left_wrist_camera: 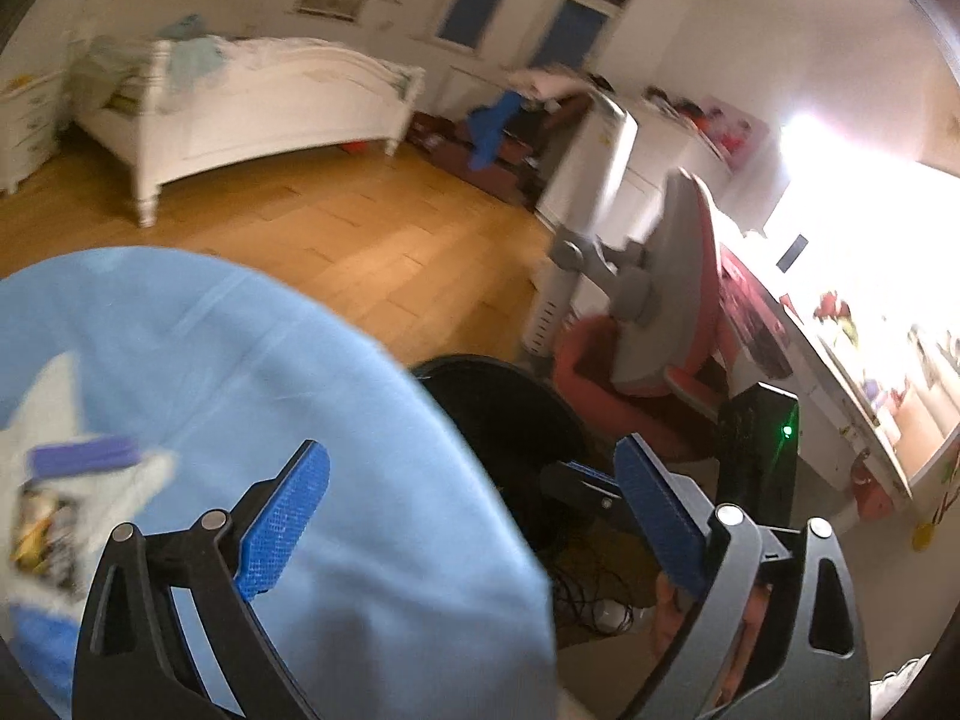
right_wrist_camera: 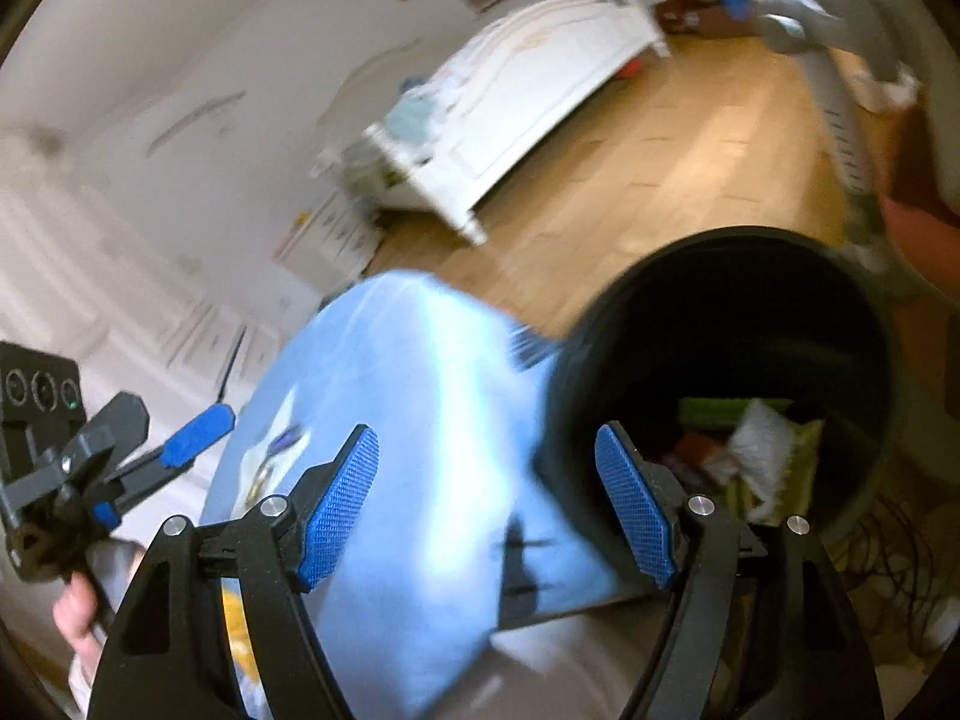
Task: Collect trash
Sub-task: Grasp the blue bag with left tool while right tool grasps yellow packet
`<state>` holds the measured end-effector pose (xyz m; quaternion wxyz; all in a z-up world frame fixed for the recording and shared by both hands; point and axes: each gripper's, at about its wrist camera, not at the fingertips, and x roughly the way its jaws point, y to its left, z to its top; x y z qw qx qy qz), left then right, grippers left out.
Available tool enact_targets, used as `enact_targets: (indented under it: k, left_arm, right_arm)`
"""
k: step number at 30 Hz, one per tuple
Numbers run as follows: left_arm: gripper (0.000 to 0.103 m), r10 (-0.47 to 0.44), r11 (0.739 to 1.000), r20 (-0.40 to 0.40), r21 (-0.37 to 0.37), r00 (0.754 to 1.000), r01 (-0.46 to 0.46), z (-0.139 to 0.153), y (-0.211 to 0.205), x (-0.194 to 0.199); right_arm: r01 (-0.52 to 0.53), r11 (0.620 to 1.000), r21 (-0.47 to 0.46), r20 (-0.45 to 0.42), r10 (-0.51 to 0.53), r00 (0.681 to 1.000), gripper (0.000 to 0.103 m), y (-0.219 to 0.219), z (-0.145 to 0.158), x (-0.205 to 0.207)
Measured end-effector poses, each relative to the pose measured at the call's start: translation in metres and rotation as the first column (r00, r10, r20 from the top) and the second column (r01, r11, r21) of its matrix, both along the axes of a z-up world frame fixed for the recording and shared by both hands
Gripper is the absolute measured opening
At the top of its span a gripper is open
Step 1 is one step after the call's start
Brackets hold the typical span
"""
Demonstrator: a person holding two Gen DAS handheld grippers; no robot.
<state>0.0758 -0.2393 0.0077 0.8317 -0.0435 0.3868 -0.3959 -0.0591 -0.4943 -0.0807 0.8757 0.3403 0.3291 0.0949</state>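
A black round trash bin [right_wrist_camera: 744, 276] stands on the floor beside a light blue surface [right_wrist_camera: 420, 396]; green and white wrappers [right_wrist_camera: 762, 444] lie inside it. My right gripper [right_wrist_camera: 489, 495] is open and empty, just above the bin's near rim. My left gripper [left_wrist_camera: 474, 510] is open and empty over the blue surface [left_wrist_camera: 240, 360], with the bin [left_wrist_camera: 498, 408] ahead. It also shows in the right wrist view [right_wrist_camera: 180, 444] at far left. Blurred trash, a purple piece [left_wrist_camera: 84, 456] and a printed wrapper [left_wrist_camera: 45, 531], lies on the blue surface at left.
A white bed [left_wrist_camera: 252, 102] stands across the wooden floor [left_wrist_camera: 360, 228]. A grey and pink chair [left_wrist_camera: 678, 276] and a cluttered desk [left_wrist_camera: 864, 348] are at right. Cables [left_wrist_camera: 594, 594] lie on the floor by the bin.
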Motion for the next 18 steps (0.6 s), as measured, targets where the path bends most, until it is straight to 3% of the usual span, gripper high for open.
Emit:
enact_targets:
  k: [4, 7, 10, 15, 17, 18]
  left_arm:
    - [0.096, 0.126, 0.992, -0.007, -0.023, 0.992, -0.126, 0.004, 0.068, 0.003]
    - [0.096, 0.228, 0.973, -0.011, -0.039, 0.974, -0.229, 0.002, 0.126, 0.005]
    - [0.096, 0.323, 0.945, -0.042, -0.03, 0.945, -0.325, -0.009, 0.174, 0.009]
    - [0.096, 0.388, 0.921, -0.086, 0.014, 0.917, -0.389, -0.033, 0.217, 0.014]
    - [0.096, 0.387, 0.922, -0.093, 0.036, 0.918, -0.385, -0.038, 0.221, 0.014]
    - [0.096, 0.383, 0.924, -0.094, 0.046, 0.919, -0.381, -0.04, 0.22, 0.015]
  right_arm:
    - [-0.175, 0.984, -0.027, 0.03, 0.176, 0.984, 0.075, 0.058, 0.017, 0.01]
    - [-0.32, 0.947, -0.041, 0.057, 0.322, 0.945, 0.075, 0.105, 0.029, 0.013]
    - [-0.463, 0.881, -0.098, 0.073, 0.47, 0.88, 0.079, 0.161, 0.043, 0.01]
    - [-0.56, 0.786, -0.263, 0.037, 0.588, 0.808, 0.079, 0.231, 0.051, 0.004]
    - [-0.565, 0.746, -0.353, 0.002, 0.605, 0.797, 0.075, 0.253, 0.048, 0.003]
    - [-0.574, 0.731, -0.369, -0.015, 0.613, 0.79, 0.062, 0.261, 0.047, 0.004]
